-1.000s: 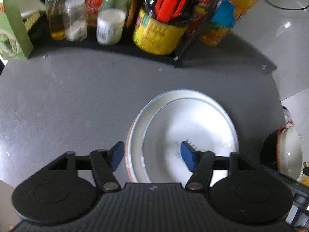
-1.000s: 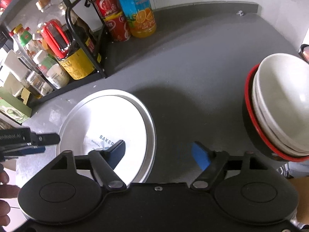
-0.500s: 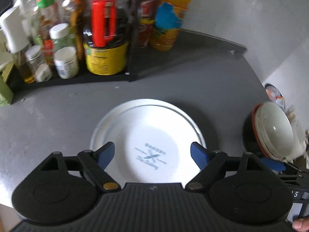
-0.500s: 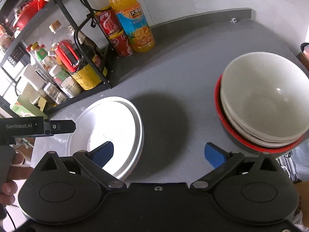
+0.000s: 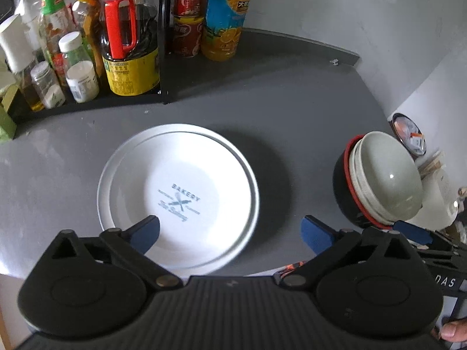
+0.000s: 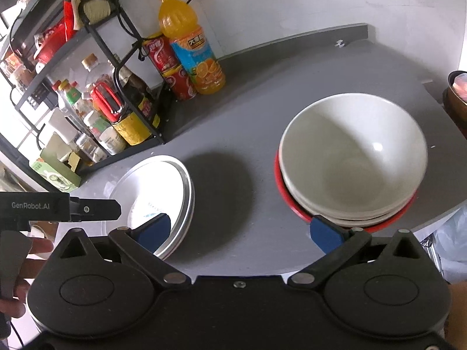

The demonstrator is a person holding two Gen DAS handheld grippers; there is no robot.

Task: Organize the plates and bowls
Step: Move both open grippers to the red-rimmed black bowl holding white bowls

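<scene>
Left wrist view: my left gripper (image 5: 229, 232) hangs with jaws wide and empty over the stacked white plates (image 5: 178, 195) on the grey worktop (image 5: 277, 102). Right gripper (image 6: 239, 230), jaws also wide, holds nothing; nested bowls (image 6: 353, 157) sit right of the plates, well apart.

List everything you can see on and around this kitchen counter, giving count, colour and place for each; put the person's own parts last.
Plates: stack, at least two, white, counter left.
Bowls: stack, white nested in a black bowl with a red rim, counter right.
Counter: one, grey.
Orange drink bottle: one, back by the wall.
Red cans: two, stacked beside the bottle.
Rack: one, black, back left, holding many condiment bottles and jars.
Left gripper: black, blue pads, open above the plates.
Right gripper: same, open between the stacks.
Hand: holding the left gripper.
</scene>
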